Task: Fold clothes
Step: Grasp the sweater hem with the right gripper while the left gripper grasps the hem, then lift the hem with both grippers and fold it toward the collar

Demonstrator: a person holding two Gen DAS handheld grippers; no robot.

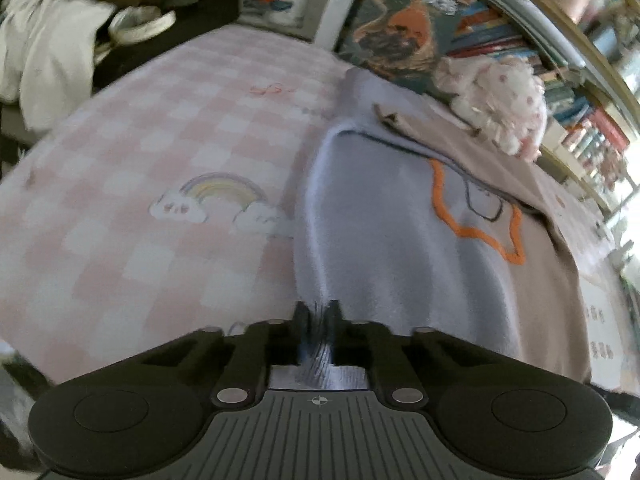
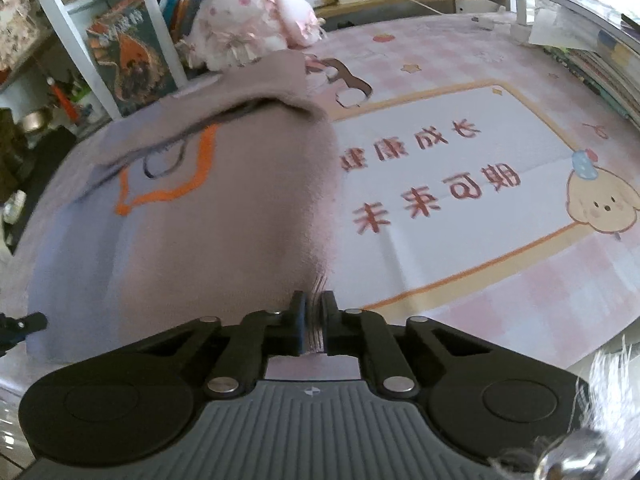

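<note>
A two-tone garment, lavender on one side and beige on the other with an orange star outline, lies on the table. In the left wrist view the garment runs from my left gripper toward the far right; that gripper is shut on its lavender near edge. In the right wrist view the garment fills the left half, a beige part folded over at the far end. My right gripper is shut on the beige near edge. Both near corners are lifted slightly off the cloth.
A pink checked tablecloth with a rainbow print covers the table; its other end shows a printed panel with characters. A plush toy and books stand at the far edge. A book stack sits far right. White clothes pile far left.
</note>
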